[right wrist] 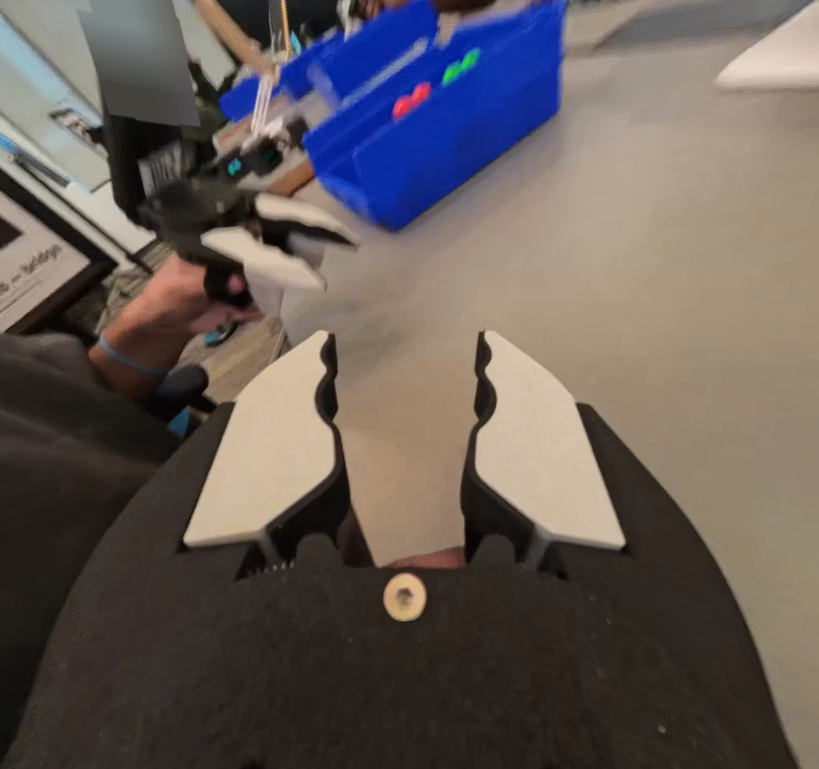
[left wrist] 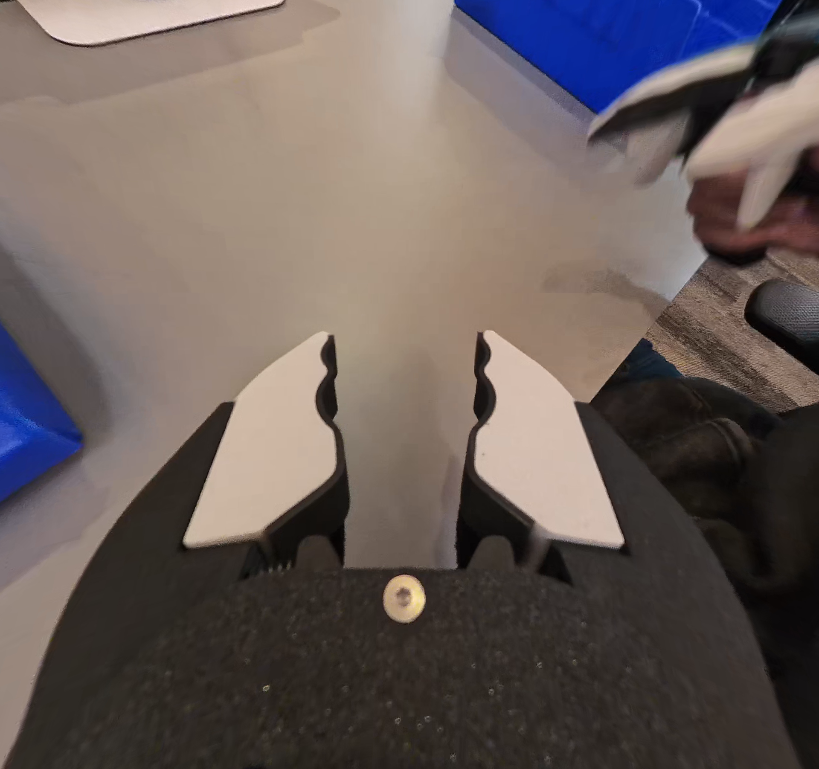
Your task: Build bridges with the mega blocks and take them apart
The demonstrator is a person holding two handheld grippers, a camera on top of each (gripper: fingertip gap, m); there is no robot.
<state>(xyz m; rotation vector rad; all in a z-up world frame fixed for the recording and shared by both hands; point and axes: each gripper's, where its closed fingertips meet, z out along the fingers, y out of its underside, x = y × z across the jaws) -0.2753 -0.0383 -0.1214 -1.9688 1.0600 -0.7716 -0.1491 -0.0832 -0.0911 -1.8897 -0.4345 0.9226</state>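
Left gripper [left wrist: 405, 340] and right gripper [right wrist: 405, 340]: fingers spread, nothing held. Blocks [right wrist: 412, 100] lie in the far blue bin [right wrist: 443, 163]. Risk judged: rim struck or block mispinched, given motion blur.

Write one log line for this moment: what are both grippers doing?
left hand-held gripper: open, empty, over grey table | right hand-held gripper: open, empty | red block, green block: in blue bin | bridge: not started

Left gripper [left wrist: 405, 340]: white-and-black two-finger tool, jaws apart, empty.
Right gripper [right wrist: 405, 340]: same build, jaws apart, empty.
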